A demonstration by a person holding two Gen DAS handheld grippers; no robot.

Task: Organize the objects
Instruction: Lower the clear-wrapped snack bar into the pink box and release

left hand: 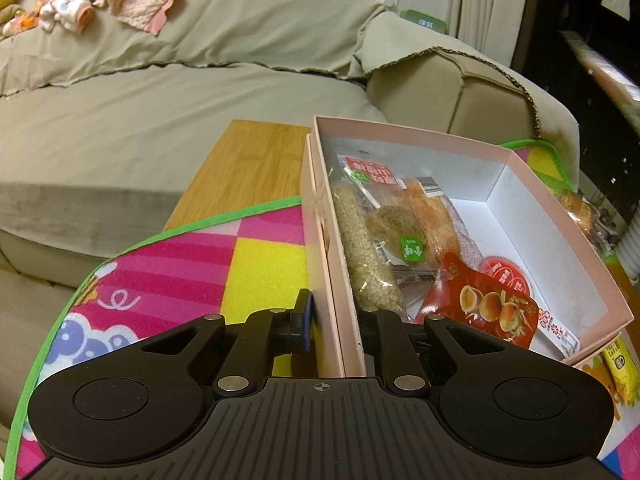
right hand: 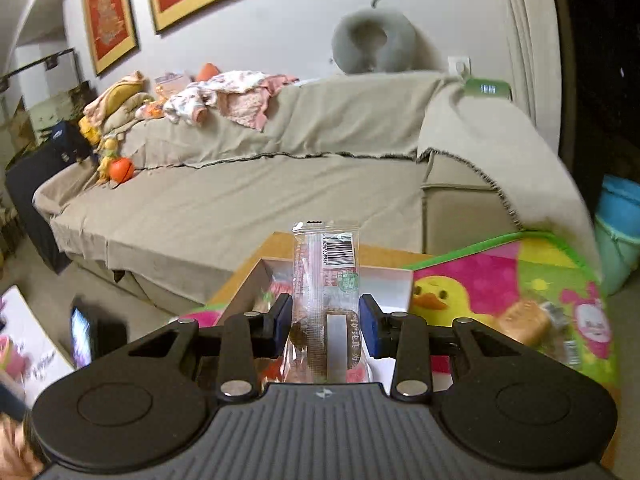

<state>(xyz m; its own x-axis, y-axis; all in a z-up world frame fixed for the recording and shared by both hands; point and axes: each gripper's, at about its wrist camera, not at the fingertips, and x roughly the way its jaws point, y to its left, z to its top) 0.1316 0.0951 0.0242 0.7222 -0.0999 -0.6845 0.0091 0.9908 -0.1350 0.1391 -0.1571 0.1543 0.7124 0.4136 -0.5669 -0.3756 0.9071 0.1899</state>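
A pink cardboard box [left hand: 532, 192] with a white inside stands on a colourful play mat [left hand: 224, 260]. In it lie a sesame bar [left hand: 362, 248], pastry packets [left hand: 400, 220] and a red pouch [left hand: 488, 304]. My left gripper [left hand: 335, 320] is shut on the box's near left wall, one finger outside and one inside. In the right wrist view my right gripper [right hand: 326, 322] is shut on a clear-wrapped snack packet [right hand: 326, 268] with a barcode, held upright in the air above the box [right hand: 394, 280].
A wrapped bread [right hand: 524, 320] lies on the mat [right hand: 500, 276] right of the box. A yellow packet [left hand: 620, 360] sits by the box's near right corner. The mat covers a wooden table [left hand: 248, 160]. A beige sofa [right hand: 280, 192] lies behind, and a blue bin [right hand: 620, 224] stands at the right.
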